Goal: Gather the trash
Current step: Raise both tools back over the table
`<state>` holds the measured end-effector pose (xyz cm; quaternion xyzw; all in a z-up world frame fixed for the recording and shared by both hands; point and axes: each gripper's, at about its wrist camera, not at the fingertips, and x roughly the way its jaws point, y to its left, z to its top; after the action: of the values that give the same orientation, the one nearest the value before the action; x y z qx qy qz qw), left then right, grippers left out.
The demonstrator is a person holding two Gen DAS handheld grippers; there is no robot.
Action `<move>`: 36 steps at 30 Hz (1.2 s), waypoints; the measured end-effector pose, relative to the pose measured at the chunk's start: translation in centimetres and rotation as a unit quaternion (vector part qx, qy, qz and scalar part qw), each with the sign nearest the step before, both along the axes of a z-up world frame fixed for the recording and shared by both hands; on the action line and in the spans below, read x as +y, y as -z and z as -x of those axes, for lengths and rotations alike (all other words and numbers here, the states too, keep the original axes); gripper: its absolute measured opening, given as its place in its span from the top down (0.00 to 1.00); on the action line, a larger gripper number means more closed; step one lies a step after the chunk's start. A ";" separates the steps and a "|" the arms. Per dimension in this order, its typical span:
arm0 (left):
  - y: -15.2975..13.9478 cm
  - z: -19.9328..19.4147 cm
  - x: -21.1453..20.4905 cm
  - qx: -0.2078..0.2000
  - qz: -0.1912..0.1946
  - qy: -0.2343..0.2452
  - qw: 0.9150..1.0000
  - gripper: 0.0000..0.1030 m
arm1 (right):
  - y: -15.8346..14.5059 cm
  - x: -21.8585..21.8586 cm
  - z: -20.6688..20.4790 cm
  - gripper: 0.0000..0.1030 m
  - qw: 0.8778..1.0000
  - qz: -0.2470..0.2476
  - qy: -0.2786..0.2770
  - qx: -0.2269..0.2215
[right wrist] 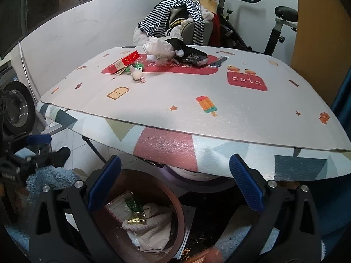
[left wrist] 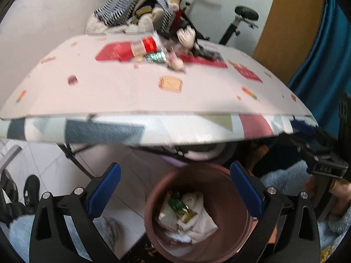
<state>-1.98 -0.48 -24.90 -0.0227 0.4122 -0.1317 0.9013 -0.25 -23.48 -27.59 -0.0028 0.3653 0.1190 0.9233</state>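
Note:
My left gripper [left wrist: 175,168] hangs open over a brown bin [left wrist: 158,197] on the floor below the table's front edge, with nothing between its blue pads. Inside the bin lie a green wrapper [left wrist: 176,203] and crumpled white tissue [left wrist: 197,217]. My right gripper [right wrist: 174,160] is open and empty too, with the bin [right wrist: 173,199] below its left finger. On the table [right wrist: 197,100] at the far side lie a red box [right wrist: 124,62], a green wrapper [right wrist: 138,65], a tissue ball [right wrist: 137,74], a white plastic bag [right wrist: 159,46] and a black packet [right wrist: 193,58].
Striped clothes [right wrist: 171,13] are piled on a chair behind the table, beside an exercise bike [right wrist: 278,22]. A blue curtain [left wrist: 318,54] hangs on the right. Folding table legs [left wrist: 74,160] and black shoes [left wrist: 30,188] are on the tiled floor to the left.

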 end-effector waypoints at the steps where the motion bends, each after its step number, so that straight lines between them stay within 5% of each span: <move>1: -0.4 -0.1 0.2 -0.009 -0.003 -0.004 1.000 0.06 | 0.0 -0.1 -0.1 0.05 1.000 -0.003 0.001 0.001; 13: -6.3 -3.9 3.5 -0.094 -0.024 -0.055 0.994 0.06 | -1.8 -1.9 -2.2 0.05 0.999 -0.048 0.011 -0.004; 22: -8.4 -8.0 5.0 -0.116 -0.031 -0.066 0.991 0.06 | -4.3 -3.3 -6.9 0.06 1.000 0.002 0.024 -0.012; 32: -7.5 -14.0 6.8 -0.090 -0.011 -0.082 0.992 0.06 | -5.2 -5.9 -20.7 0.07 0.998 0.015 0.060 0.000; 36: -6.4 -16.3 7.4 -0.073 -0.006 -0.099 0.992 0.06 | -3.7 -6.4 -26.9 0.26 0.996 0.000 0.085 0.036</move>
<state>14.30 6.95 -18.48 -0.0485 0.3421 -0.0402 0.9376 26.69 -29.91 -23.85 0.0327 0.3970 0.0402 0.9164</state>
